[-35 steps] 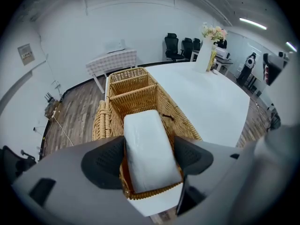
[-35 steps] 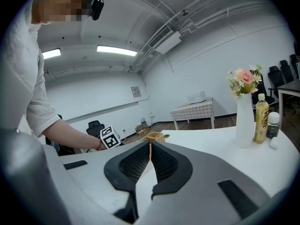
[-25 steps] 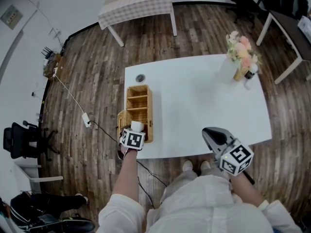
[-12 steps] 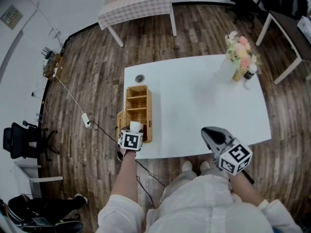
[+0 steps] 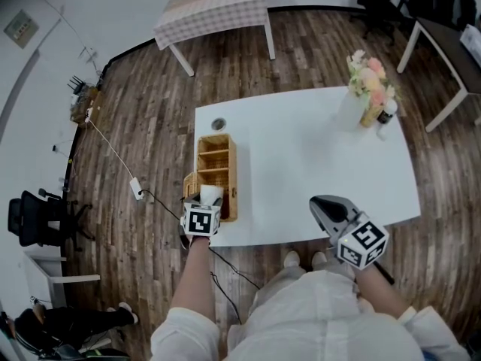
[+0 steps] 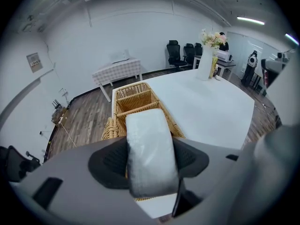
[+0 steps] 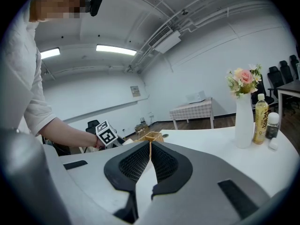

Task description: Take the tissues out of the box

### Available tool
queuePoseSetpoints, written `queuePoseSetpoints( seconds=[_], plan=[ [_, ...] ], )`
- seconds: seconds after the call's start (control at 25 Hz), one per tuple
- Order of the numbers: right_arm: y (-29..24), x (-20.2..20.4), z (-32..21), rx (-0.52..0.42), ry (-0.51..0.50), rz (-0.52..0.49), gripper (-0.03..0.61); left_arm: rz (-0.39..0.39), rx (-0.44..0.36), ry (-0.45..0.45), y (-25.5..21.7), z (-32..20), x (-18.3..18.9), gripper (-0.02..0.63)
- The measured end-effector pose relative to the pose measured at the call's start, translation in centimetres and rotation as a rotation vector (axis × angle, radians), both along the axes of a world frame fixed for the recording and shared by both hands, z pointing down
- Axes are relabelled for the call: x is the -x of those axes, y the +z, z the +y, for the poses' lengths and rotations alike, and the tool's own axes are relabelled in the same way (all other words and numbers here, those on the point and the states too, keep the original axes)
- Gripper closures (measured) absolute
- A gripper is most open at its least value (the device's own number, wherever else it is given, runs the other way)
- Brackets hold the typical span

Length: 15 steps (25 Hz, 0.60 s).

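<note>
White tissue pack (image 6: pixel 150 153) is clamped in the left gripper (image 6: pixel 150 159), 1 black ribbed pad pressing on each long side. Pack sits lengthwise along the jaws, with its far end sticking out past the fingertips. In the head view the pack (image 5: pixel 211 195) is at the near end of the wicker box (image 5: pixel 216 156), right over the nearest compartment. Can't tell if its underside is clear of the rim.

Box (image 6: pixel 136 95) is woven cane with cross dividers and lies along the left edge of the white table (image 5: pixel 316 164). A wicker flap hangs off the box's left side, past the table edge.

Right gripper (image 7: pixel 150 144) has its jaws closed pad to pad with nothing between them. In the head view it (image 5: pixel 328 206) is at the near table edge, well apart from the box.

Far right corner of the table: white vase (image 7: pixel 243 121) with pink flowers (image 5: pixel 372 77), and a bottle of yellow drink (image 7: pixel 261 118) just beside the vase. Small round grey disc (image 5: pixel 218 123) is set in the tabletop just beyond the box.

Floor is dark wood planks. A 2nd table with a checked cloth (image 5: pixel 214 6) stands further back.
</note>
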State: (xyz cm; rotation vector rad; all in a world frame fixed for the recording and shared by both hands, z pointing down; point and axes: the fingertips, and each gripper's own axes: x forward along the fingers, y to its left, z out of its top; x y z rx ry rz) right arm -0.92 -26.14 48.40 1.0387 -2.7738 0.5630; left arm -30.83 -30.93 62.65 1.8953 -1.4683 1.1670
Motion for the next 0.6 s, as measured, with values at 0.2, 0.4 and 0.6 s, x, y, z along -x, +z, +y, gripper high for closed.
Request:
queuePoseSetpoints(
  seconds=[0.2, 0.4, 0.6],
  plan=[
    [-0.2, -0.1, 0.2, -0.006, -0.005, -0.002, 0.545, 0.088, -0.07, -0.063, -3.0, 0.2, -0.4, 0.36],
    [-0.3, -0.5, 0.5, -0.012, -0.004, -0.003, 0.545, 0.244, -0.15, -0.128, -6.1, 0.4, -2.5, 0.36],
    [-0.5, -0.8, 0.8, -0.019, -0.003, -0.008, 0.545, 0.465, -0.208, -0.161, -8.9, 0.1, -6.6, 0.36]
  ],
)
